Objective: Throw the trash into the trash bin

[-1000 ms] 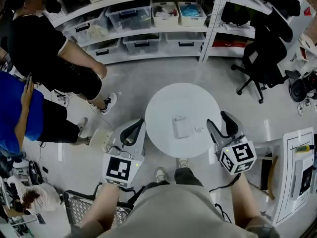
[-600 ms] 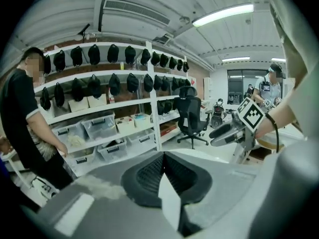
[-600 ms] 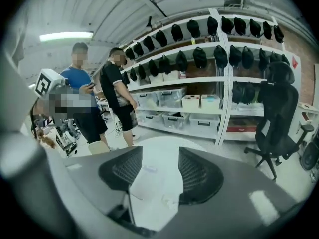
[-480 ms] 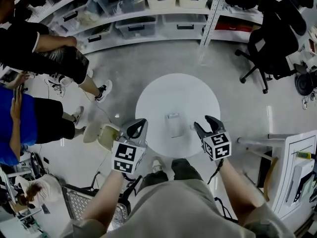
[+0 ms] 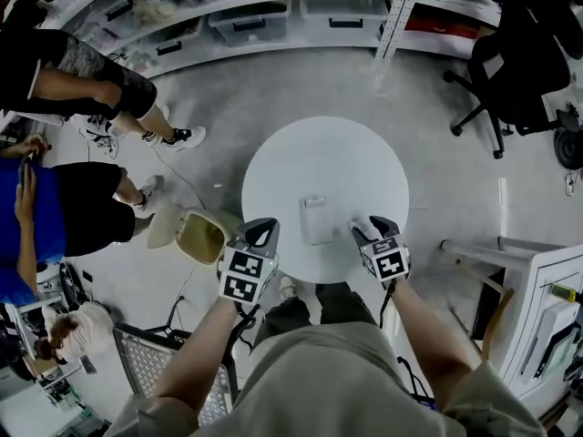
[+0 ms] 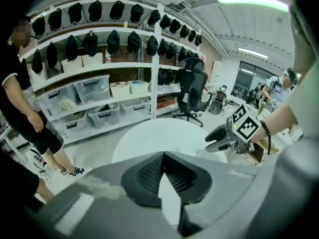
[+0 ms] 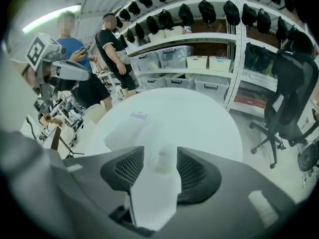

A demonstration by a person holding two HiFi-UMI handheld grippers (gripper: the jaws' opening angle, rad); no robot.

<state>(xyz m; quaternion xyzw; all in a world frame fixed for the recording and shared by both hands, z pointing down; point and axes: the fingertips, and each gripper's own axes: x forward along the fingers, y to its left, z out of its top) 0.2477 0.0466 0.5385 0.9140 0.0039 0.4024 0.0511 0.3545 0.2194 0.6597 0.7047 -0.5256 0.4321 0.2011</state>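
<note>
Both grippers have come down and inward over the last second, from flanking the round white table (image 5: pixel 310 153) to sitting at its near rim. The left gripper (image 5: pixel 265 229) is at 7 o'clock of the tabletop, its 2 jaws pressed together at the tips with nothing between them. The right gripper (image 5: pixel 370 229) is at 5 o'clock, its jaws spread and closing. A small crumpled white scrap (image 7: pixel 162 159) lies on the table between them, not yet pinched. A flat white packet (image 5: pixel 315 218) lies near the scrap, toward 6 o'clock. The beige trash bin (image 5: pixel 202 237) stands open-topped on the floor at 8 o'clock, just beside the table.
</note>
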